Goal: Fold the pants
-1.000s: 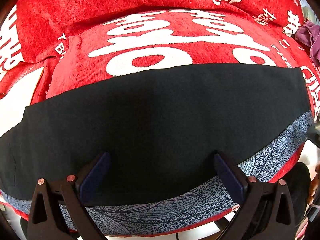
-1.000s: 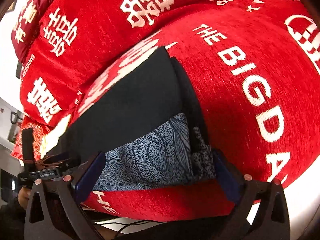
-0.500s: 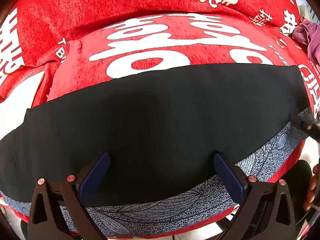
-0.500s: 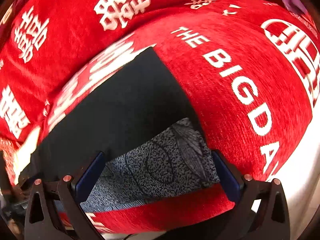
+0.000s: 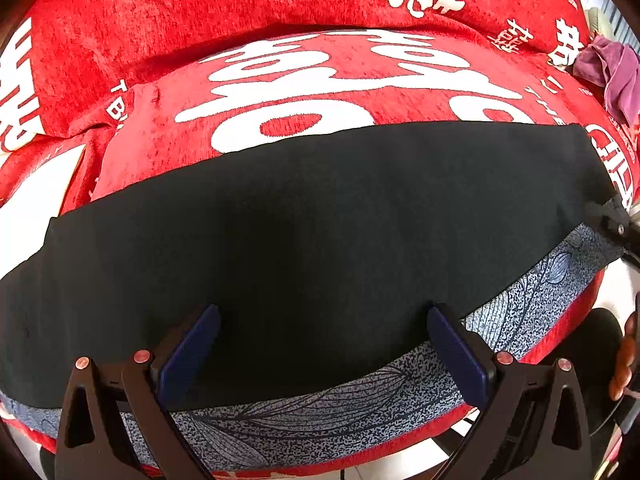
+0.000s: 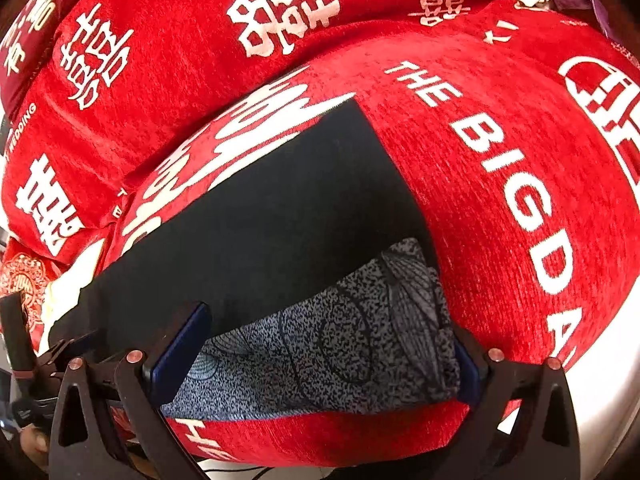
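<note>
A: The pants [image 5: 320, 232] lie flat along the front of the red cushion [image 5: 304, 92], a long black band with a grey-blue leaf-print strip [image 5: 520, 300] showing along the near edge.

B: And the left gripper [image 5: 323, 344]?

A: It hovers at the near edge around the middle of the garment, fingers [image 5: 456, 356] spread wide, nothing between them. Released, no question.

B: Over on the other camera?

A: The right gripper [image 6: 330, 348] sits at the end of the pants [image 6: 256, 216], straddling the printed patch [image 6: 340, 340] where the layers bunch at the corner. Its fingers [image 6: 180, 348] are parted too; the cloth lies between them, but I see no pinch on it.

B: How is this fabric going to behave?

A: My read: light, soft, limp. It drapes tight over the curve of the cushion [image 6: 500, 160], so it will sag and trail once lifted. The black face looks smooth, maybe a little slick, so a shallow bite could slip.

B: So where to take hold?

A: At the near hem, catching both the black layer and the print together; the right at that end corner, the left further along the same edge. Grab only the top layer and the fold would likely skew.

B: A purple cloth [image 5: 612, 72] lies well apart at the back, out of play.
</note>
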Action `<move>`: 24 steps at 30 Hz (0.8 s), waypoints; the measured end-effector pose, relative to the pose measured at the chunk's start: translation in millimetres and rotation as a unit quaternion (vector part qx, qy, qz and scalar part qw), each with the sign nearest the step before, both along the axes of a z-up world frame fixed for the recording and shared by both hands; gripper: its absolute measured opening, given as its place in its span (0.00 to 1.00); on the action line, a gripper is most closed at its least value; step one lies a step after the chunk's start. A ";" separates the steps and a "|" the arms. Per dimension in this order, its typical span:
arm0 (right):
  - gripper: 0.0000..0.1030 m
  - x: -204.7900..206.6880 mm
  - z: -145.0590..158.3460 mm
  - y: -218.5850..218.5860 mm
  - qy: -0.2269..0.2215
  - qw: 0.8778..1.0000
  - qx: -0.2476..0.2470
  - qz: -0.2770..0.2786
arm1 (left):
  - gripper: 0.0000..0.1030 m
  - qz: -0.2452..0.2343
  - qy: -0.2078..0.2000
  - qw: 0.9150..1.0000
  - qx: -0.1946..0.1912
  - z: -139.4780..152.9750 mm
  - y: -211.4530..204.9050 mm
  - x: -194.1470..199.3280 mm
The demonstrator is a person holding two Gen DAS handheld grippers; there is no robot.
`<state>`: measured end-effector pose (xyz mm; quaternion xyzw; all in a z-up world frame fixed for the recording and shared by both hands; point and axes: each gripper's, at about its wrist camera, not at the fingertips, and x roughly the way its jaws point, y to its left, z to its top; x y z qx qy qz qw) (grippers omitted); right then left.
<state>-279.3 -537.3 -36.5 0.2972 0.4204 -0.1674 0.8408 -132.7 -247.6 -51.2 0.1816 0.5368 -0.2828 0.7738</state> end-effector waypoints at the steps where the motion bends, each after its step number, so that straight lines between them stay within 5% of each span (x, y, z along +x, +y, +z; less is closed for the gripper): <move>1: 0.94 2.1 0.6 0.7 -0.007 1.000 -0.001 0.001 | 1.00 -0.001 0.002 1.000 -0.001 0.3 0.5 0.7; 2: 0.78 3.5 1.9 0.5 -0.017 1.000 -0.002 0.002 | 1.00 0.003 0.004 1.000 -0.005 1.2 2.5 2.2; 3: 0.51 3.8 2.5 0.1 -0.021 1.000 -0.010 0.001 | 1.00 0.010 0.004 1.000 -0.007 1.4 5.5 3.9; 6: 0.27 2.7 0.3 -7.5 -0.028 1.000 0.001 -0.011 | 1.00 0.012 0.001 1.000 -0.007 -0.7 9.9 5.2; 8: 0.25 -0.2 7.1 -7.9 -0.046 0.999 0.023 -0.010 | 1.00 0.010 -0.004 1.000 0.003 -1.9 7.2 3.7; 13: 0.24 -3.1 63.7 30.8 -0.101 0.993 -0.051 0.029 | 1.00 0.015 0.010 1.000 0.002 -0.3 8.3 7.8; 20: 0.24 4.1 82.3 48.3 -0.084 0.992 -0.090 0.042 | 1.00 0.090 0.005 0.995 -0.044 31.9 49.1 26.2; 24: 0.24 2.6 86.5 48.8 -0.083 0.991 -0.092 0.040 | 1.00 0.135 0.045 0.990 0.004 -1.3 61.3 42.0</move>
